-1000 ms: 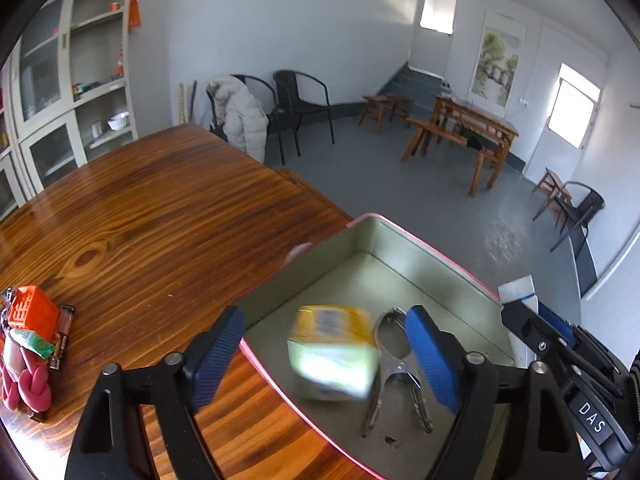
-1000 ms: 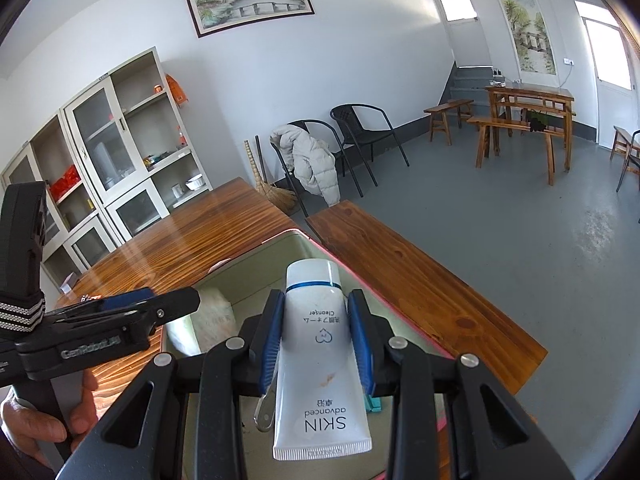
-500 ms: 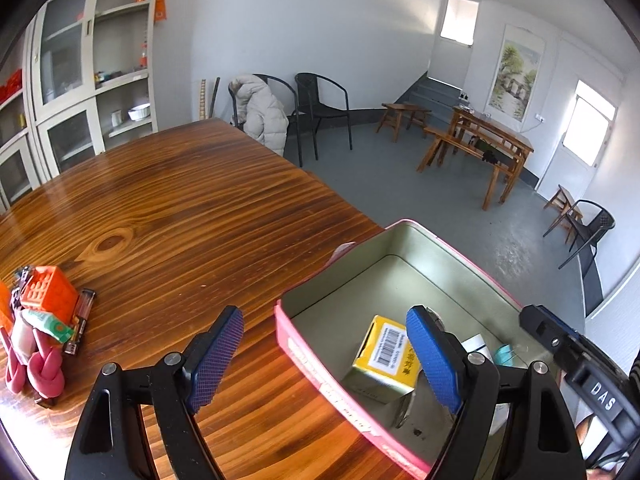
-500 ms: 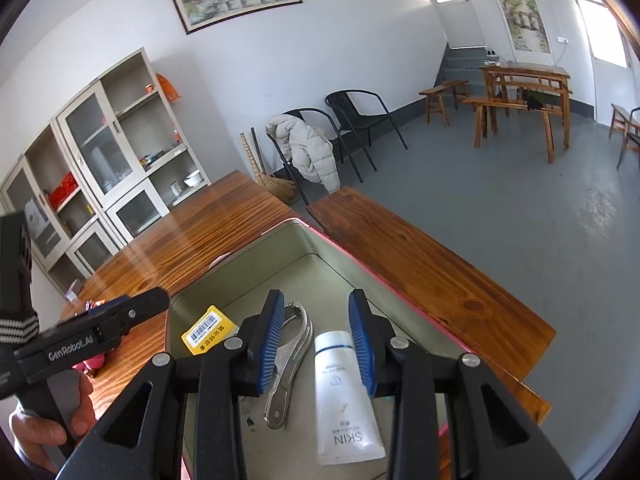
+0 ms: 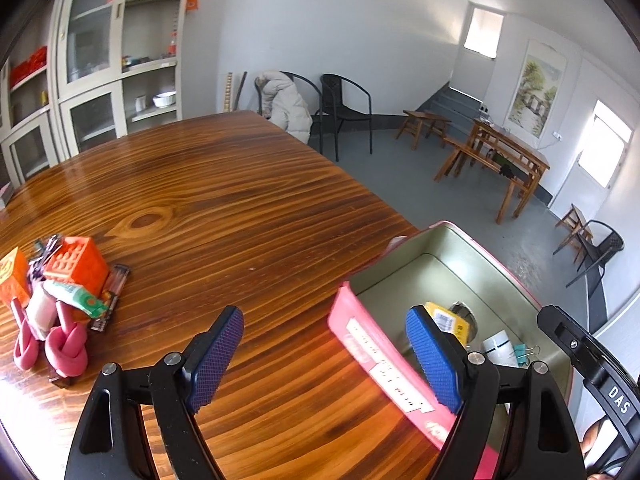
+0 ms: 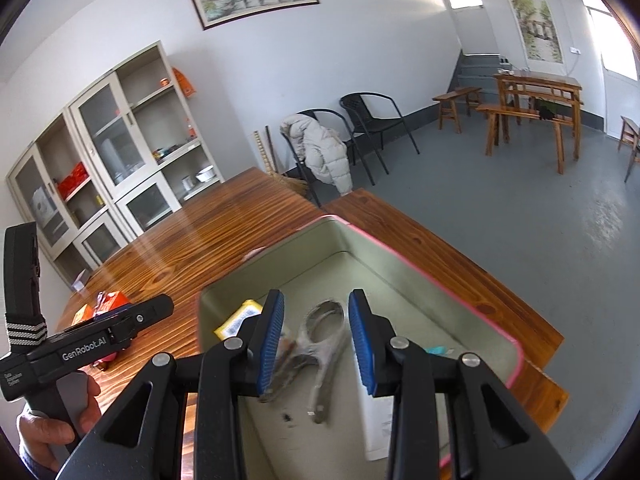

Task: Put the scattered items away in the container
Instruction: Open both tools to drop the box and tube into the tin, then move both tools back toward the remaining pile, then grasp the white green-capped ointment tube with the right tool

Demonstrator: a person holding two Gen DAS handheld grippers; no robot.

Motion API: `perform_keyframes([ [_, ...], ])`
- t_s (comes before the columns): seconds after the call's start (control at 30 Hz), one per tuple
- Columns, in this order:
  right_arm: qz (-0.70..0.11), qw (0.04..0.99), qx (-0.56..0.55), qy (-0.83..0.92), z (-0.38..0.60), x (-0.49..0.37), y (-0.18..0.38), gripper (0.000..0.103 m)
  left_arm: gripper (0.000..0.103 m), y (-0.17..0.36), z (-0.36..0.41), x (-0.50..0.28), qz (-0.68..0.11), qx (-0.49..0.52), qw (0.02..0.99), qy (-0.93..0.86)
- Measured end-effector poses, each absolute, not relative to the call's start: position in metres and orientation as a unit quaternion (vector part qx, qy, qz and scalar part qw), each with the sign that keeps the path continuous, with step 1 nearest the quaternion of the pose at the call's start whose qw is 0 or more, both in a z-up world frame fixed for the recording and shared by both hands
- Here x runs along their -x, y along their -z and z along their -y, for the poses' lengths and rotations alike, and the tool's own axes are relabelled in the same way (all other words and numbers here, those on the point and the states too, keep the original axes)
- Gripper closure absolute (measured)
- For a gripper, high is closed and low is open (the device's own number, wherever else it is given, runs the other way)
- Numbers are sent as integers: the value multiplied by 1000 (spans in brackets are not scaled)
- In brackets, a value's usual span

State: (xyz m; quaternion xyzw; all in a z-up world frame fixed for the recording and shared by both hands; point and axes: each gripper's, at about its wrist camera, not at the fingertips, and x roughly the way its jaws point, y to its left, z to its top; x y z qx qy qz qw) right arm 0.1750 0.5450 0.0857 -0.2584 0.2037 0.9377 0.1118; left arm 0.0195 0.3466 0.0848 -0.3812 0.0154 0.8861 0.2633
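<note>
Right wrist view looks down into the pink-rimmed tin (image 6: 420,276), whose pale green inside holds four things: a yellow box (image 6: 236,320) with a barcode label near the left wall, a metal spring clamp (image 6: 324,344) lying along the middle of the floor, a white tube (image 6: 378,424) lying beside the clamp on its right, and a small teal binder clip (image 6: 436,350) near the right wall. The right gripper (image 6: 316,336) hangs over the tin with its blue pads parted and nothing between them; the clamp shows through the gap below.

From the left wrist view, the same tin (image 5: 376,356) sits at the table's (image 5: 224,200) right edge, with the yellow box (image 5: 444,316), part of the clamp (image 5: 466,314), the tube's white end (image 5: 498,348) and the binder clip (image 5: 522,350) visible inside. The left gripper (image 5: 324,356) is spread wide and empty, its right pad over the tin's near wall and its left pad over bare wood. Well apart on the table's left lies the heap of remaining items: an orange toy brick (image 5: 76,266), an orange box (image 5: 12,276), a green-and-white packet (image 5: 76,298), a knotted pink band (image 5: 66,344), and a thin clear tube (image 5: 116,284) beside the brick.
</note>
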Motion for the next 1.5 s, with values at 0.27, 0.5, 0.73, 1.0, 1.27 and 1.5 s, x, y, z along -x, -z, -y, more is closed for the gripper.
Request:
perform_keyframes([
  [0.27, -169, 75, 243, -952, -499, -161, -98, 36, 18, -85, -295, -7, 3, 382, 225, -896],
  [0.5, -140, 15, 254, -957, -442, -130, -102, 32, 18, -83, -232, 3, 14, 379, 176, -908],
  [0.73, -100, -47, 279, -954, -380, -95, -95, 31, 18, -72, -154, 6, -4, 371, 102, -923],
  [1.0, -55, -106, 313, -942, -318, -42, -83, 30, 18, -56, -70, 13, 40, 384, 44, -922],
  [1.27, -65, -146, 359, -919, -279, 15, -66, 30, 18, -49, -48, 14, 47, 393, 40, -918],
  [1.5, -25, -153, 367, -917, -254, 45, -58, 30, 18, -50, -52, 11, 44, 395, 45, -916],
])
